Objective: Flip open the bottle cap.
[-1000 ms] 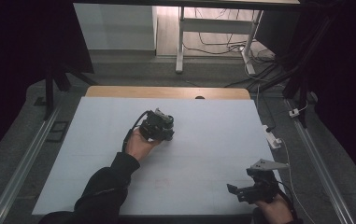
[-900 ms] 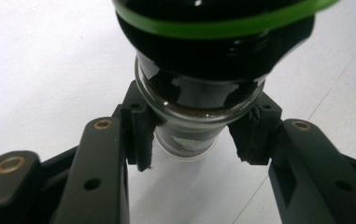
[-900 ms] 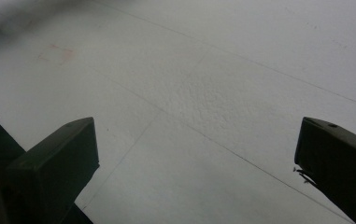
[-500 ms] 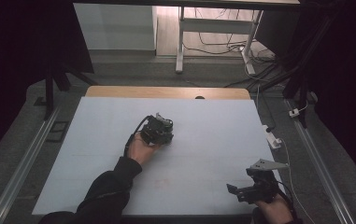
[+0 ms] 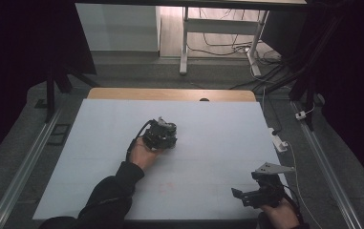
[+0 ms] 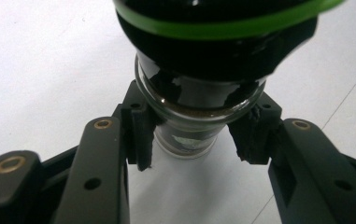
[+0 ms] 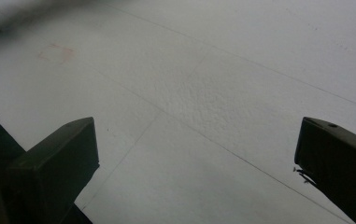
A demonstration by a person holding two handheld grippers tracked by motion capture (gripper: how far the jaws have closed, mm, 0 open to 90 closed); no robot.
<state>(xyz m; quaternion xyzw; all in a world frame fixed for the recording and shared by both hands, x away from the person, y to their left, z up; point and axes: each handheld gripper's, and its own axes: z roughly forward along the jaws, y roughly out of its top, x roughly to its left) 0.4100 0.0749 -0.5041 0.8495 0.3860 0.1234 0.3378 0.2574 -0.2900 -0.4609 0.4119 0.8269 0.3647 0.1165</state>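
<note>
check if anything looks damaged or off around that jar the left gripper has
One thing stands out: in the left gripper view, the pad on one side of the glass jar looks ragged and chewed along its edge, while the opposite pad is clean and square. The jar itself shows no crack or spill, and the left gripper holds it by the body.

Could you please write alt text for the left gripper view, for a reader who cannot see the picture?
The left gripper is shut on a glass jar of dark contents, its two black jaws pressing the jar from both sides. The jar has a black lid with a green band, and it is seen over a white table.
</note>
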